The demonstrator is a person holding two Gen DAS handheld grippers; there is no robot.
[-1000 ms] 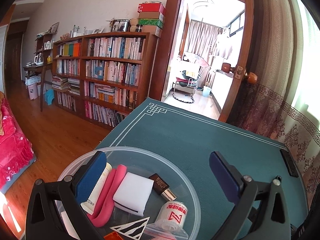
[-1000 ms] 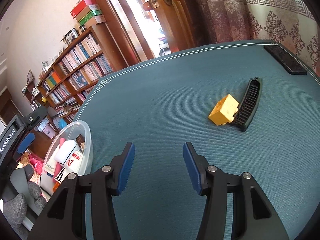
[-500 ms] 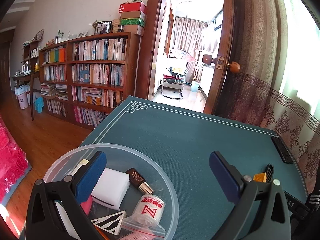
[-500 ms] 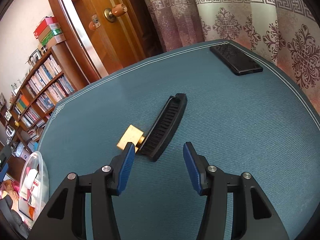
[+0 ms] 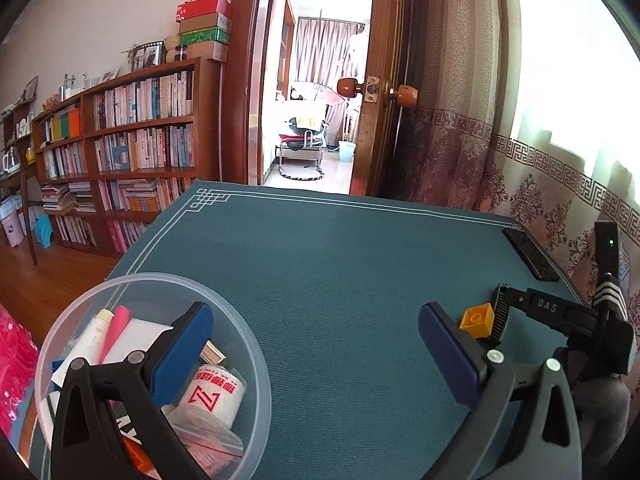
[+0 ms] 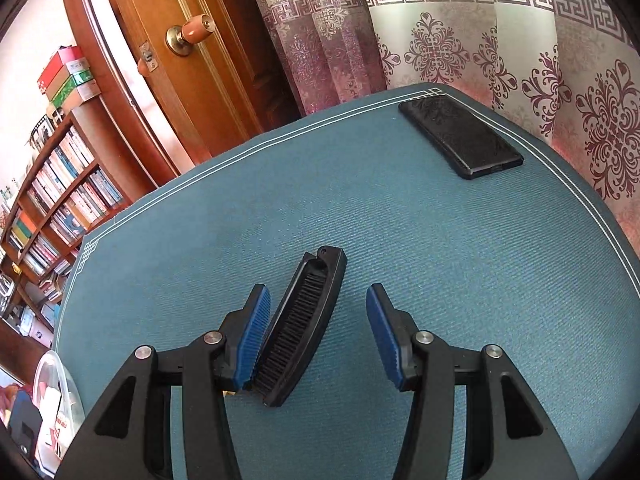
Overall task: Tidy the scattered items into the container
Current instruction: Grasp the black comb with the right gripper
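Observation:
A clear plastic bowl point(image 5: 160, 278) stands at the near left of the teal table and holds a tube, a white sponge, a tape roll and other small items. My left gripper point(image 5: 316, 354) hovers open, its left finger over the bowl. A black comb point(image 6: 304, 324) lies on the cloth between the fingers of my open right gripper point(image 6: 318, 334), close to the left pad. A yellow brick point(image 5: 476, 320) sits against the comb point(image 5: 500, 312); in the right wrist view the left finger hides it. The bowl point(image 6: 44, 364) shows at the lower left there.
A black phone point(image 6: 460, 136) lies near the table's far right corner, by the patterned curtain. The table cloth point(image 5: 340, 260) is bare teal between bowl and comb. A bookshelf point(image 5: 132, 140) and an open wooden door point(image 5: 376, 92) stand beyond the table.
My right gripper has advanced from mid-table to the comb and now straddles it, the brick slipping behind its left finger. The left gripper's view has swung to the right, and both stay open.

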